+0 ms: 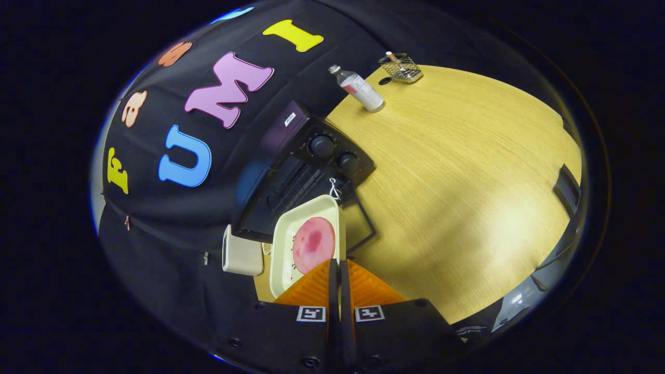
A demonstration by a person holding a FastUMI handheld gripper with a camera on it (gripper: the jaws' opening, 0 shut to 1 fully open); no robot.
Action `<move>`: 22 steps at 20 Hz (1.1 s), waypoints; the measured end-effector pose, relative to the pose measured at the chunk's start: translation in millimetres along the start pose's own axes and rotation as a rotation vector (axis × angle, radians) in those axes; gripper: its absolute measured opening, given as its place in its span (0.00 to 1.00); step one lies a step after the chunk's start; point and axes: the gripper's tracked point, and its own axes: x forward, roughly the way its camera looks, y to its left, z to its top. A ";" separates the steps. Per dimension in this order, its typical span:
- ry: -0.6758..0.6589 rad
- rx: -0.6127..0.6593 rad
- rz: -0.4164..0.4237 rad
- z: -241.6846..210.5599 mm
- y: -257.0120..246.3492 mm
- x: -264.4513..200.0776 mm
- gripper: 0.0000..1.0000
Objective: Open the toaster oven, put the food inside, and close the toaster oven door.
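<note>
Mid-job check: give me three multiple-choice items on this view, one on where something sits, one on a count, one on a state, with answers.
1. Where is the tray with the pink food?
A. Just ahead of the hand-held gripper fingers, in front of the toaster oven
B. Beside the wire basket
C. Next to the bottle

2. How many knobs are on the toaster oven's panel?
A. One
B. Two
C. Four

3. What state is the toaster oven door in?
A. Shut
B. Removed
C. Open, folded down

Answers:
1. A, the tray's edge lies at the closed fingertips.
2. B, two dark knobs show side by side.
3. C, the glass door lies lowered beneath the tray.
</note>
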 end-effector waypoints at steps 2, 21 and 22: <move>-0.016 0.021 0.013 -2.3 11.4 19.5 0.06; -0.242 0.270 0.046 38.1 58.1 186.5 0.06; -0.243 0.274 0.038 38.1 58.5 188.7 0.06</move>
